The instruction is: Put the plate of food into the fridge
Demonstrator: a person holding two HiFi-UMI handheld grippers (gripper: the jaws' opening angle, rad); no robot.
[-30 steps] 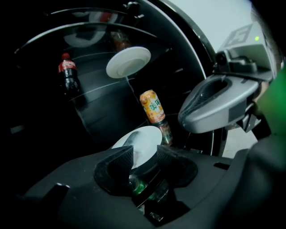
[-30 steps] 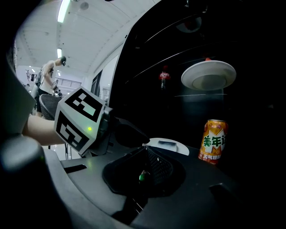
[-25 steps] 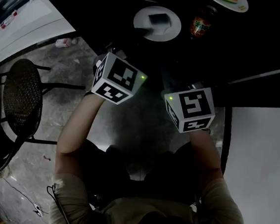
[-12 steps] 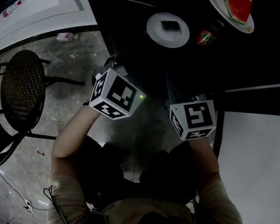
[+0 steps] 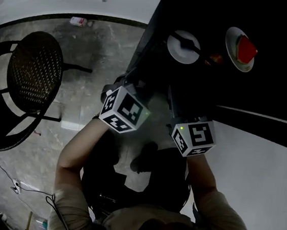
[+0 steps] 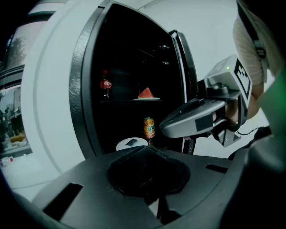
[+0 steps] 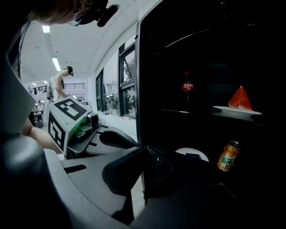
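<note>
The fridge is seen open, so cold could be lost if its door is not shut. The left gripper has just been closed on nothing; the right gripper is shut, with nothing held. The plate is set on a shelf inside and could be shaken off if the door is slammed.

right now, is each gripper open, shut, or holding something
black left gripper: shut, jaws just closed, nothing between them
black right gripper: shut, nothing held
</note>
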